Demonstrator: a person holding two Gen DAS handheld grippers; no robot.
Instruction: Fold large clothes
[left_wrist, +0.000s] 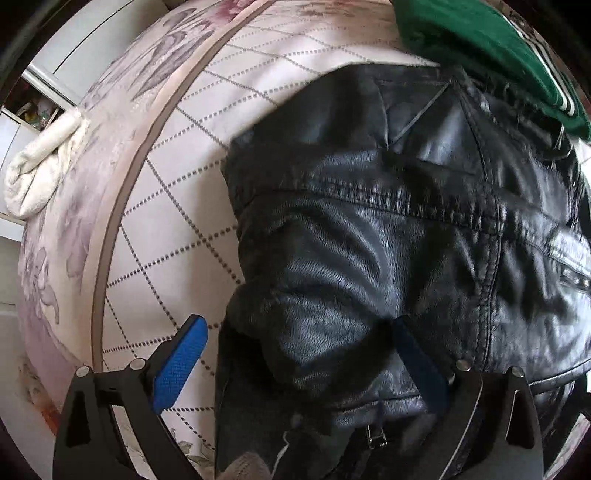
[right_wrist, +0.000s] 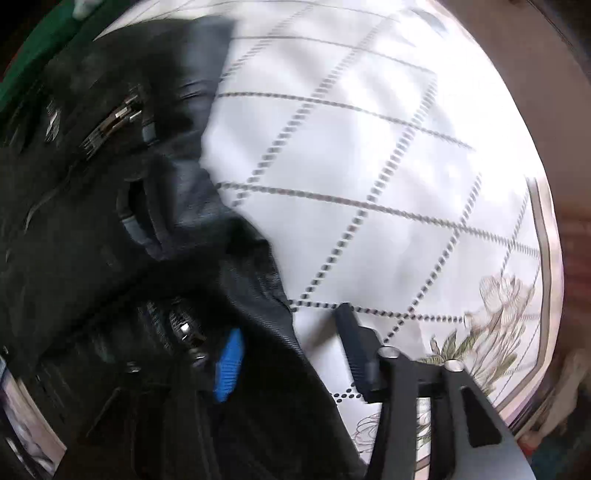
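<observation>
Both grippers, left gripper (left_wrist: 299, 354) and right gripper (right_wrist: 288, 347), hang spread over black leather jacket (left_wrist: 388, 236), pinching nothing. Jacket lies on quilted bedspread (left_wrist: 177, 192): heavy, supple, slick; grasp stitched seams.

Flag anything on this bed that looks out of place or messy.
The black leather jacket lies rumpled rather than flat, its edge bunched on the white quilted cover. A green garment lies at its far edge, apparently overlapping it. A rolled white towel sits at the bed's edge. Nothing looks damaged.
</observation>
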